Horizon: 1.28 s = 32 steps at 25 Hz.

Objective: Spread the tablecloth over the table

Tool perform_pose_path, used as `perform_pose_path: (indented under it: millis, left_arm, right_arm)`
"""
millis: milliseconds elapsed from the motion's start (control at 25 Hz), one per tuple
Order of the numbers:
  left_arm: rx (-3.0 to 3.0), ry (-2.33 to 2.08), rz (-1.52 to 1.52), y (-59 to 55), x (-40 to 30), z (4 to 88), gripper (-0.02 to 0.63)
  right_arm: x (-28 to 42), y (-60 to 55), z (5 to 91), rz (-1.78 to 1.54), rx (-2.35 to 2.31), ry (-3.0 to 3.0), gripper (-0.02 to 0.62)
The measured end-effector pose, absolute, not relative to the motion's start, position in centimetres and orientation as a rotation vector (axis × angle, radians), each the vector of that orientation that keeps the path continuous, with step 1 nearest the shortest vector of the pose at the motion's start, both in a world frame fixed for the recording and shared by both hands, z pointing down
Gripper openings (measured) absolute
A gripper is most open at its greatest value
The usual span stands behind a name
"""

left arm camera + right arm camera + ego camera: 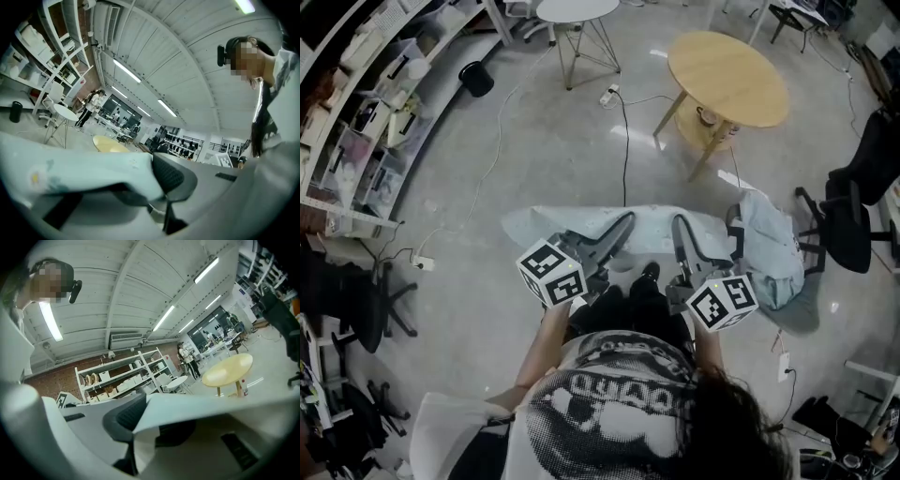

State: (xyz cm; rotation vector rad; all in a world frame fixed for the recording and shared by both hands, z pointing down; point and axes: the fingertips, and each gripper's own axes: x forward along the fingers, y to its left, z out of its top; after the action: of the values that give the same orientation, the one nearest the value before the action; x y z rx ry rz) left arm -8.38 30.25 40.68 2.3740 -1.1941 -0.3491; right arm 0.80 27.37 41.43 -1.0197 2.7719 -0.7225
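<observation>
Polished grey concrete floor (562, 159) underfoot. Close in, both grippers point level, black-and-white marker cubes up. The left gripper (619, 227) is pinched tight on the soft pale-blue tablecloth (534, 225), and the right gripper (682, 230) clamps the same edge. The cloth sags between them and bunches up at the right. Well beyond stands the round light-wood table (727, 75).

No legible text, label, brand or number anywhere
</observation>
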Motion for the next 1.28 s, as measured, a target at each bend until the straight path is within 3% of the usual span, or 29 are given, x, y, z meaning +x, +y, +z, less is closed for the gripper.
perform_pose_path:
  millis: [600, 1280]
  left_arm:
    - [2.391, -1.253, -0.345, 22.5, -8.0, 39.8, 0.032]
    - [2.382, -1.214, -0.339, 13.6, -2.8, 39.5, 0.032]
  right_arm:
    - [1.0, 19.1, 40.9, -0.746, -0.926, 2.792, 0.052]
    - [6.2, 10.4, 40.5, -0.710, -0.888, 2.754, 0.052]
